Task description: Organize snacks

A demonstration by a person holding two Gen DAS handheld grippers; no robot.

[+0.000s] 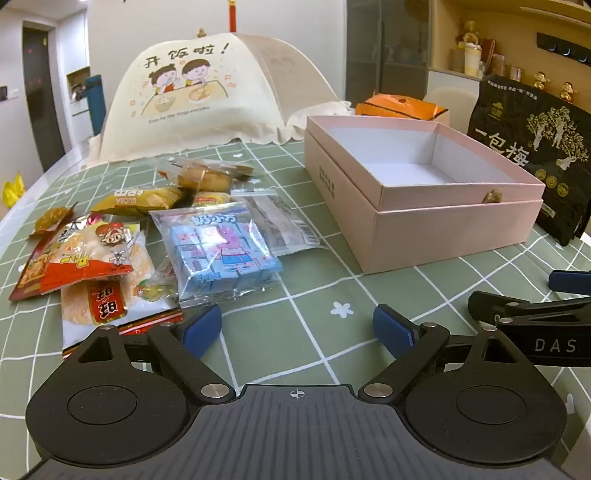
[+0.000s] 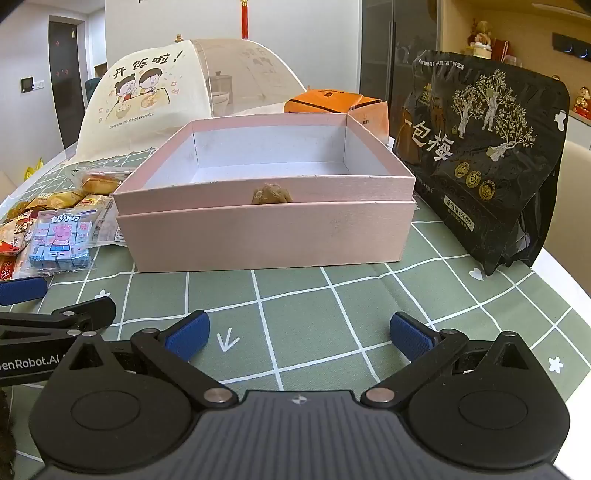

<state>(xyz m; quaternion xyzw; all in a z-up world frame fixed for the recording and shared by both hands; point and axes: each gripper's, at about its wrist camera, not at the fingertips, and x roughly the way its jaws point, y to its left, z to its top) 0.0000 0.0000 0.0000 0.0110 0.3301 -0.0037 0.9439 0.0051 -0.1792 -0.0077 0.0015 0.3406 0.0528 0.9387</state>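
This is a home, most likely its dining area. A table under a green grid-patterned tablecloth carries a cream mesh food cover printed with two cartoon children eating. A red tassel ornament hangs on the white wall behind it. To the right, wooden shelves hold jars, small golden figurines and keepsakes. A dark interior door with a wall switch panel beside it stands to the left, and a tall glass-fronted cabinet rises behind the table.
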